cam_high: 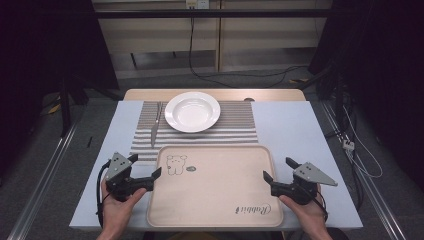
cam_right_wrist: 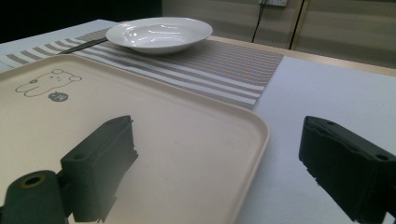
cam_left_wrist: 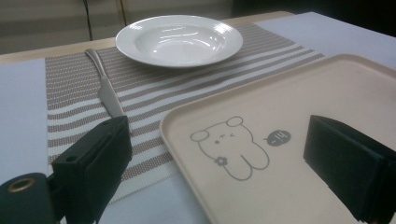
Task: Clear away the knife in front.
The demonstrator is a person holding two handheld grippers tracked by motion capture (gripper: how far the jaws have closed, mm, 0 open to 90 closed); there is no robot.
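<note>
The beige tray [cam_high: 215, 187] is lying at the near edge of the table [cam_high: 285, 120], between the two grippers, probably so that both can take it by its short sides. The left gripper [cam_high: 147, 167] is waiting wide open at the tray's left rim, one jaw over the tray and one outside it, gripping nothing. The right gripper [cam_high: 278, 170] is doing the same at the right rim, also spread and empty. Both hands are lying low and pointing inward. Farther away, a white plate [cam_high: 192, 111] and a knife [cam_high: 155, 126] are resting on a striped placemat [cam_high: 235, 125].
</note>
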